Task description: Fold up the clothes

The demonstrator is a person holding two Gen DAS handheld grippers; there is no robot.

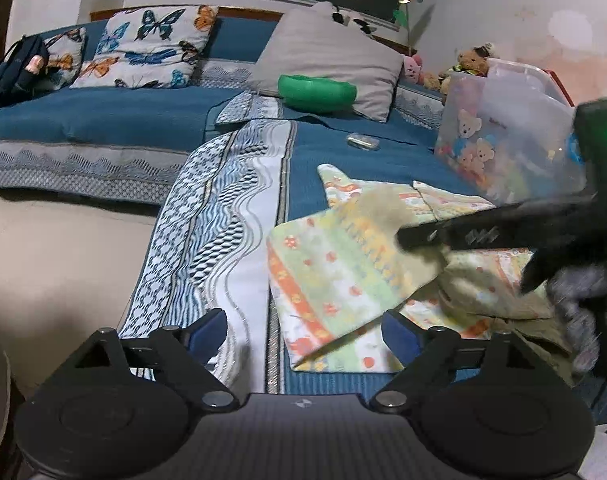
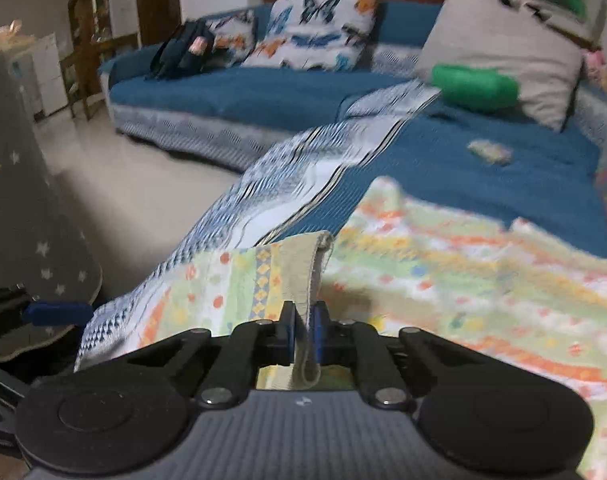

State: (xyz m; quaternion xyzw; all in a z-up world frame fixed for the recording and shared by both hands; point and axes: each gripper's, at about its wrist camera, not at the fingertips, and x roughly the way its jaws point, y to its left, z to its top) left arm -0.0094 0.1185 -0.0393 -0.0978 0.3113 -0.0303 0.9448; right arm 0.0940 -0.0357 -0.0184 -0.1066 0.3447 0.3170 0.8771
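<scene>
black tools (image 1: 305,336) — blue pads (image 2: 318,330) (silver screws)

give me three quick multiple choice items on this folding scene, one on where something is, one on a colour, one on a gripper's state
1. Where does the green cushion lie?
A. on the floor
B. against the grey pillow
C. on the backpack

2. What colour is the sofa cover?
A. red
B. blue
C. black

3. What state is the right gripper in?
A. shut on the patterned garment
B. open, empty
C. out of view

Answers: 1 B, the cushion rests at the pillow's front; 2 B, the cover is blue throughout; 3 A, the cloth's hem is pinched between its blue pads.
</scene>
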